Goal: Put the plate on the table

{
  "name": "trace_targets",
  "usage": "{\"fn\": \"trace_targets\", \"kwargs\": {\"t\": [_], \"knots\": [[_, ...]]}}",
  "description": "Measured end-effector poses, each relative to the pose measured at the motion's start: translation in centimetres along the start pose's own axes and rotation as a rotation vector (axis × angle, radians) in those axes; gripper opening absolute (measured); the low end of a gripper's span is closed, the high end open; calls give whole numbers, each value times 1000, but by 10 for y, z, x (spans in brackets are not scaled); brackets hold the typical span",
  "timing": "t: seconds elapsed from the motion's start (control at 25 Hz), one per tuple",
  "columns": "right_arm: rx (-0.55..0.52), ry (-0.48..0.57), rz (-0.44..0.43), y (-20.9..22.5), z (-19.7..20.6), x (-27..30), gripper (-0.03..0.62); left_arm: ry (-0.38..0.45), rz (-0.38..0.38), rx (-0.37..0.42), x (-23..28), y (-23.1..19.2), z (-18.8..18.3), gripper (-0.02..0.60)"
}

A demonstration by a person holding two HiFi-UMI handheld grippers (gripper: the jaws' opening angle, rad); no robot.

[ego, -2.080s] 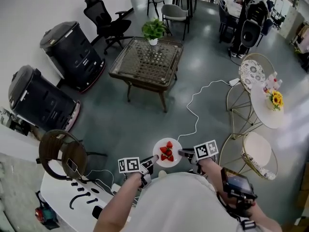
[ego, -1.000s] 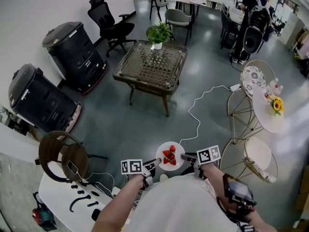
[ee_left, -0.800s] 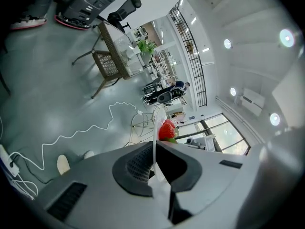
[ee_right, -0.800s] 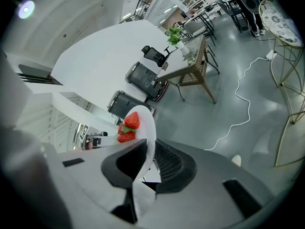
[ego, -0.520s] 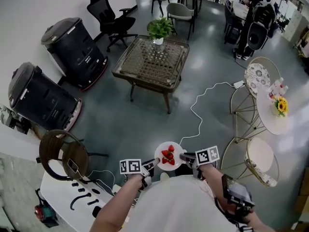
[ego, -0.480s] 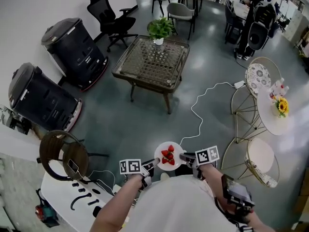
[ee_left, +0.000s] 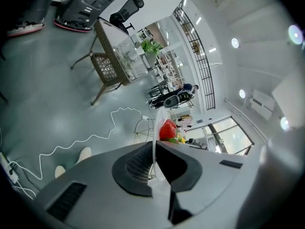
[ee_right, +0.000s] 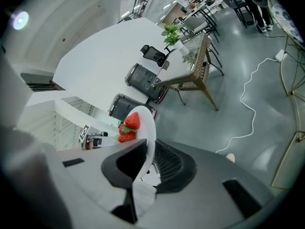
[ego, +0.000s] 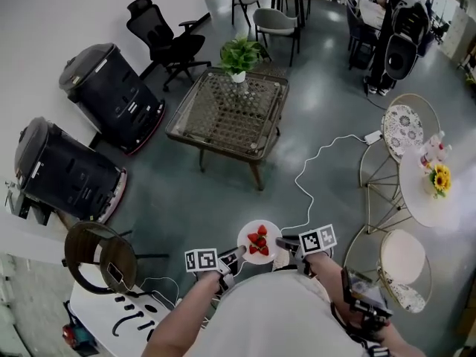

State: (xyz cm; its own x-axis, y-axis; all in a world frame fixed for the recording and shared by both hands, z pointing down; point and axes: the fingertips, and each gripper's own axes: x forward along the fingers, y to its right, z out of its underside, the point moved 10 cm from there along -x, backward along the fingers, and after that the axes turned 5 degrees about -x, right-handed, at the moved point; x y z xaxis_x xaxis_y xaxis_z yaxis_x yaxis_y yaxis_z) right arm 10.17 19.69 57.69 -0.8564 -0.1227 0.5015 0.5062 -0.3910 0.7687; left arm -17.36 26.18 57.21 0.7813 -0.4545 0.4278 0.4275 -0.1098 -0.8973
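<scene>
While left gripper and right gripper pinch opposite rims, plate seems level.

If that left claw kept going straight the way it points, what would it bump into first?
The left claw is shut on the plate rim, so the plate and strawberries come first. Beyond them, probably the right claw on the opposite rim; depth is unclear.
</scene>
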Motion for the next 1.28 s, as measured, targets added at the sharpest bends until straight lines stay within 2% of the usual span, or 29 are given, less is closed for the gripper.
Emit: {"fn": "trace_targets", "kwargs": {"t": [0.44,0.76,1.0,1.28], "knots": [[-8,23,-29,57,-71,-35,57,1,-19,29,74,41,-52,14],[0,34,-47,73,-97,-38,57,1,-33,21,91,51,-76,15],[18,32,-11,91,-113,-38,57,-36,-10,4,116,43,-97,15],[41,66,56,107,-157,-38,57,-114,37,38,151,42,-158,15]]}}
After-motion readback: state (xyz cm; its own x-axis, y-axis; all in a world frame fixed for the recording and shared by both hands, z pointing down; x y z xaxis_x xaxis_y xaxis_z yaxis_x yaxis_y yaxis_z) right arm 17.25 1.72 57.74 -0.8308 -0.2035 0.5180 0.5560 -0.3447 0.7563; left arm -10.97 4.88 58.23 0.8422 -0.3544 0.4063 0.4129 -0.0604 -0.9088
